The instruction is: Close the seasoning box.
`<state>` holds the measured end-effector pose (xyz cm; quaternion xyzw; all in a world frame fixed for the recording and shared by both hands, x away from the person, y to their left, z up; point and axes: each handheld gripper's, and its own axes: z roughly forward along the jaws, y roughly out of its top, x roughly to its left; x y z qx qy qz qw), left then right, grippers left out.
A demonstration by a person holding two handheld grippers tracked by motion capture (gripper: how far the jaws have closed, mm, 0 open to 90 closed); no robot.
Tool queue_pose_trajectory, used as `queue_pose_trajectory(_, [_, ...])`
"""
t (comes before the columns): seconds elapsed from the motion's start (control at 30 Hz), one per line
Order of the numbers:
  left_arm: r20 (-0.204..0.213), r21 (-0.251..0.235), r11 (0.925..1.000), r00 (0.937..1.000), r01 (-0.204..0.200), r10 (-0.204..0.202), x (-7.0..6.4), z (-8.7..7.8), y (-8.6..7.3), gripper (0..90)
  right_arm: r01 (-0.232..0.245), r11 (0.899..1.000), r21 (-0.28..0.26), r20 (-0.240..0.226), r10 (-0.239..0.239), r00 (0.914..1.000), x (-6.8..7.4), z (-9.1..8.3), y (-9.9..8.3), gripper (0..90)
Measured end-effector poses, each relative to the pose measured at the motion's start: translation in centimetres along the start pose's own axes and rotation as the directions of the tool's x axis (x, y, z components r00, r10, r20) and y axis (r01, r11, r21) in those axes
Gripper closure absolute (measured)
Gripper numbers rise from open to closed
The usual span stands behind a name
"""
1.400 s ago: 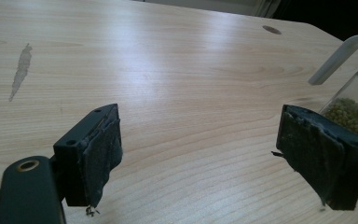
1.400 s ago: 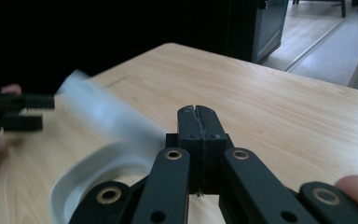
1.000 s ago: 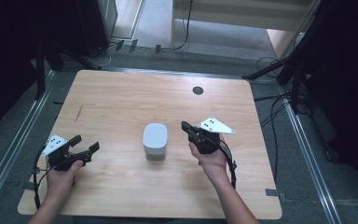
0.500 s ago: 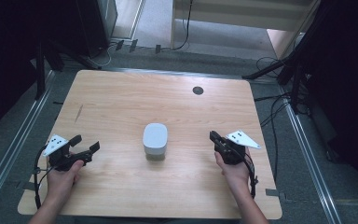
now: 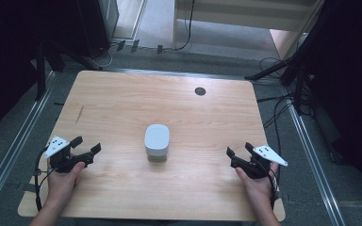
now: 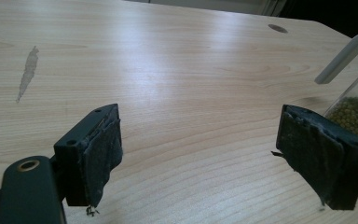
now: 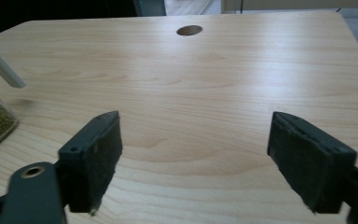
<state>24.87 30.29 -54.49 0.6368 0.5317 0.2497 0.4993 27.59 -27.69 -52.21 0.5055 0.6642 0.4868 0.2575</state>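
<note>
Both grippers spread wide, empty, low on the table; jar between them at centre.

Left gripper at 8 o'clock, jaws apart, nothing held. Right gripper at 4 o'clock, jaws apart, nothing held. White-lidded clear jar of green beans stands mid-table, well apart from both. Dark round hole in the tabletop, toward 1 o'clock.

Both grippers' jaws wide apart
</note>
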Motion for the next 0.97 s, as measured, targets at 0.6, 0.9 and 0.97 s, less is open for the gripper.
queue_pose_trajectory(0.6, [-0.004,-0.004,1.0,1.0,0.004,-0.004,0.0,-0.1,0.0,14.2,-0.013,1.0,0.02,0.089,0.012,0.996,-4.0,-4.8,-3.0,4.2])
queue_pose_trajectory(0.9, [-0.005,-0.01,0.9999,1.0,0.004,-0.004,0.0,-0.1,0.0,14.2,-0.001,1.0,-0.011,0.12,0.003,0.9928,-3.9,-5.2,-3.6,4.1])
queue_pose_trajectory(0.97, [-0.005,-0.007,1.0,1.0,0.003,-0.003,0.0,-0.1,0.0,14.3,-0.006,1.0,-0.01,0.121,0.007,0.9926,-3.9,-5.1,-3.6,4.4])
